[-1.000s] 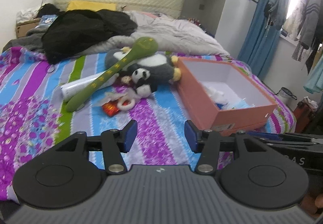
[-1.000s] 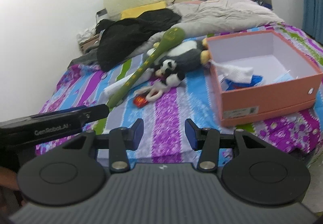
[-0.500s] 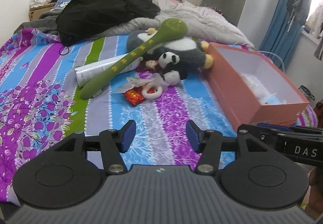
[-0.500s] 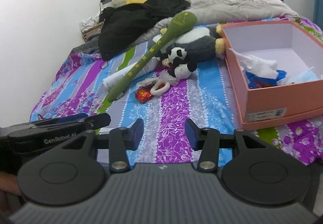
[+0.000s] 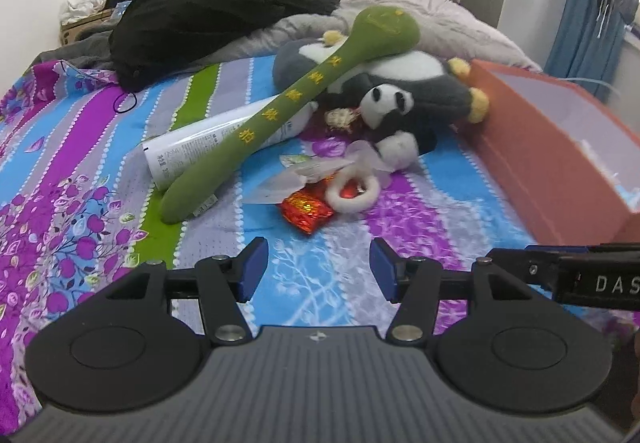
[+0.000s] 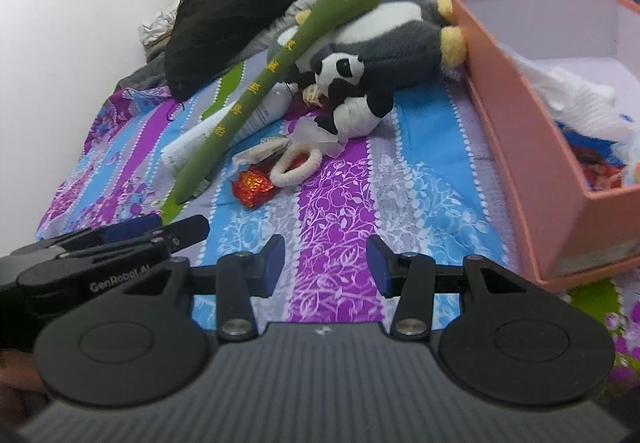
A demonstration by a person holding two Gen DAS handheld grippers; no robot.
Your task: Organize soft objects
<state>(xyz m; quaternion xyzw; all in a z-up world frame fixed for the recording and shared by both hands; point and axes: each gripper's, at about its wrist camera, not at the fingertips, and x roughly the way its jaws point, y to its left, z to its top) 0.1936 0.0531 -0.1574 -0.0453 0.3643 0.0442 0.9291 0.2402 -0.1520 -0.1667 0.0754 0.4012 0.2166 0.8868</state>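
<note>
1. On the bed (image 5: 100, 147), the green plush stick (image 5: 280, 111) lies across the panda plush (image 5: 392, 111), beside the orange box (image 5: 552, 147).
2. Left hand-held gripper (image 5: 316, 269) and right hand-held gripper (image 6: 326, 263): jaws apart, empty.
3. I would take the stick mid-shaft, lift clear of the panda, then box it.

The right hand-held gripper (image 6: 326, 263) hangs spread and empty over the striped bed (image 6: 340, 203), with the left hand-held gripper (image 6: 160, 231) low at the left edge. Ahead, a green plush stick (image 6: 280, 63) leans on the panda (image 6: 348, 91) and grey plush (image 6: 400, 39), near a red wrapper (image 6: 252, 183). The pink box (image 6: 532, 147) at right holds what looks like white cloth (image 6: 580, 103).
</note>
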